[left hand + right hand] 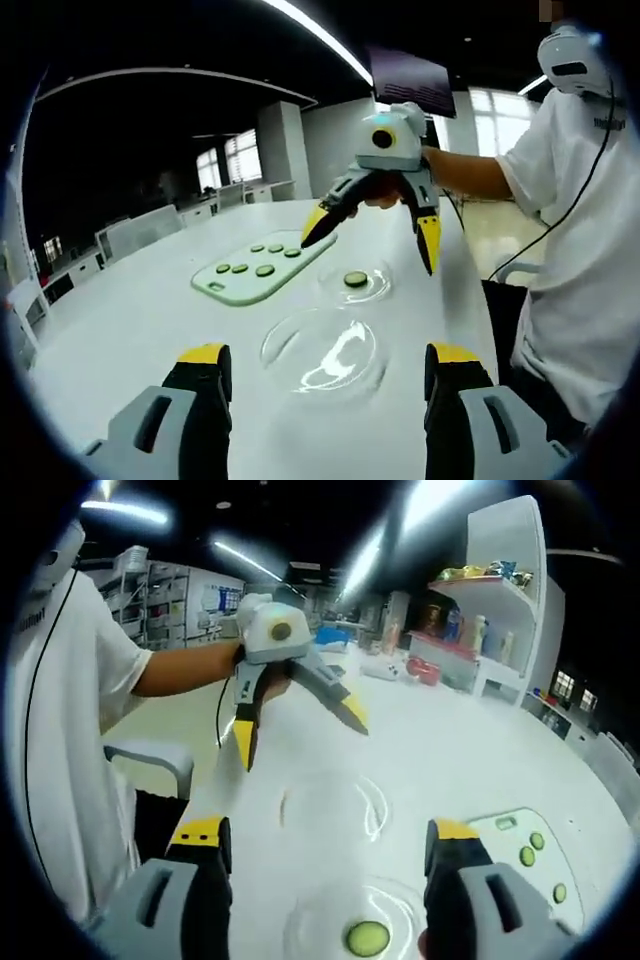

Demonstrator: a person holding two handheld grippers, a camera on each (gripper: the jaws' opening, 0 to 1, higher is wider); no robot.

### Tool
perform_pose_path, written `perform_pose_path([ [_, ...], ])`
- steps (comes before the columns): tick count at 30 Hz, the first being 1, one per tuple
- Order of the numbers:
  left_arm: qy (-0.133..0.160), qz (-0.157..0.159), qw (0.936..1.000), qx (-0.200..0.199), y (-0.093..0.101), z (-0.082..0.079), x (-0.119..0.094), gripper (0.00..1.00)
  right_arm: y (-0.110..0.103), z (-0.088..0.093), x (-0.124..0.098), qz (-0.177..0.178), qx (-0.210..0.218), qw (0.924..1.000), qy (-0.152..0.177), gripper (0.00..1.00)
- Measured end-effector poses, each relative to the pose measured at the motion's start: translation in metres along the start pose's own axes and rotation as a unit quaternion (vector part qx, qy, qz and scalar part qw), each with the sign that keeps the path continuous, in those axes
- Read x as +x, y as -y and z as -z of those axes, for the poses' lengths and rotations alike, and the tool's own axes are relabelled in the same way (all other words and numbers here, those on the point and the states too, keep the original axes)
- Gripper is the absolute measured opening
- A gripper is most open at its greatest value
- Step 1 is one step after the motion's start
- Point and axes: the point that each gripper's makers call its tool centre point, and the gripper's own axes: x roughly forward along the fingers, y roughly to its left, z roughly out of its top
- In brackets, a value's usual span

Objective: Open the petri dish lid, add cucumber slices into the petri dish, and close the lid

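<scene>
Your petri dish [354, 283] sits open on the white table [130, 320], and one cucumber slice [355, 279] lies flat in the middle of it. In the right gripper view the same dish [350, 932] is at the bottom edge between your jaws, the slice [367, 938] inside it. The clear lid [322, 354] lies flat on the table just beside the dish, apart from it; in the right gripper view the lid [332, 808] lies just beyond the dish. Dish, lid and slice are all round, so none has a long axis to point.

On the pale green tray [262, 266] you have six more slices: three in a row nearer the left camera and three in a row farther from it. The tray's long axis runs along the table, slanting away toward the far end. In the right gripper view the tray [545, 865] shows three slices, the rest cut off.

Your left gripper [300, 720] hangs above the table with its yellow-tipped jaws spread wide and nothing between them. Your right gripper [368, 235] is held over the tray's far end and the dish, jaws also wide apart and empty.

A shelf unit [500, 610] with bottles and packets stands past the table's far side.
</scene>
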Motion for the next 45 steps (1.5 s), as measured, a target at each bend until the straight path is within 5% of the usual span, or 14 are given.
perform_pose_path([
  [30,-0.034,0.054,0.9980,-0.006,-0.010,0.024,0.026,0.78,0.011,0.024,0.055,-0.063,0.007,0.9964,-0.056,0.76],
  [45,-0.038,0.068,0.9969,-0.009,-0.008,0.027,0.033,0.77,0.013,0.032,0.060,-0.070,0.019,0.9953,-0.063,0.73],
])
